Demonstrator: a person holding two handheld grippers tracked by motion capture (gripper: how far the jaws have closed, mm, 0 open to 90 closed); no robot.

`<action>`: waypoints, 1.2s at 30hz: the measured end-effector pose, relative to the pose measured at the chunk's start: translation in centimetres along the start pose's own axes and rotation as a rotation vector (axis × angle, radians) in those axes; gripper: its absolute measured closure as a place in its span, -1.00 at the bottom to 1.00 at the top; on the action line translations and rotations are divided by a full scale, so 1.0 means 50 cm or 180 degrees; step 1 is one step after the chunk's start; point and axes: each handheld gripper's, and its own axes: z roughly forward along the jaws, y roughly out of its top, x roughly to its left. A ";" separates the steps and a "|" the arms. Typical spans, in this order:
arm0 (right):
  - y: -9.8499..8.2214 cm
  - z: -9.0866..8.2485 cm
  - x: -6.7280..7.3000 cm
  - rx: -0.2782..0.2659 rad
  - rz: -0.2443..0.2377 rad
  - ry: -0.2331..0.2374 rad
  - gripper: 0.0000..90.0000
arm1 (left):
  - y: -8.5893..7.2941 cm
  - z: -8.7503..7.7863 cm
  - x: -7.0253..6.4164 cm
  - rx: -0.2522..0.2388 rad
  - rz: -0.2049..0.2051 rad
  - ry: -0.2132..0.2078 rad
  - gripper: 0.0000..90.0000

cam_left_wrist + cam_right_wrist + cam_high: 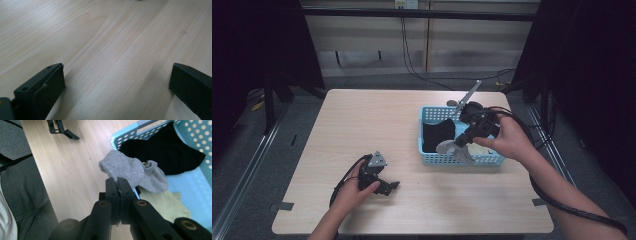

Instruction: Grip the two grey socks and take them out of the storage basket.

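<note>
Right gripper [117, 182] clamped on grey sock [130, 170] over basket [125, 133] rim; black cloth [170, 152], yellow sock [165, 205] inside; left gripper [117, 82] wide apart on table [112, 37].

Grey sock [130, 170], limp, pinched at its edge, over basket rim [125, 133]

Left gripper [115, 87]: two black jaws standing wide apart, nothing between them. Beneath: pale wood-grain table [112, 37], bare between the jaws. A small dark speck at the top edge, too little visible to identify.
</note>
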 end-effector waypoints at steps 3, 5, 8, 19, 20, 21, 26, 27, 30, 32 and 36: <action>-0.002 0.007 0.010 -0.0003 -0.0035 0.0044 0.97 | 0.000 0.000 0.000 0.0000 0.0000 0.0001 -1.00; -0.002 0.016 0.015 0.0029 -0.0060 0.0067 0.97 | 0.000 0.000 0.000 0.0000 0.0000 0.0000 -1.00; -0.003 0.038 0.022 0.0078 -0.0109 0.0107 0.97 | 0.000 0.000 0.000 0.0000 0.0000 0.0001 -1.00; -0.003 0.096 0.032 0.0200 -0.0169 0.0241 0.96 | 0.000 0.000 0.000 0.0001 0.0001 0.0000 -1.00; -0.003 0.101 0.035 0.0212 -0.0169 0.0242 0.96 | 0.000 0.000 0.000 0.0000 0.0000 0.0000 -1.00; -0.003 0.106 0.037 0.0231 -0.0161 0.0247 0.96 | 0.000 0.000 0.000 0.0000 0.0001 0.0001 -1.00; -0.004 0.130 0.043 0.0269 -0.0180 0.0297 0.96 | 0.000 0.000 0.000 -0.0001 -0.0010 -0.0007 -1.00; -0.004 0.135 0.042 0.0266 -0.0204 0.0308 0.96 | 0.000 0.000 0.000 -0.0001 -0.0007 -0.0001 -1.00; -0.004 0.146 0.045 0.0265 -0.0196 0.0318 0.96 | 0.000 0.000 0.000 -0.0002 -0.0008 -0.0001 -1.00; -0.004 0.153 0.048 0.0289 -0.0186 0.0327 0.96 | 0.000 0.000 -0.001 0.0006 -0.0015 -0.0008 -1.00; -0.004 0.169 0.047 0.0300 -0.0239 0.0353 0.96 | 0.000 0.000 -0.001 0.0005 -0.0013 -0.0007 -1.00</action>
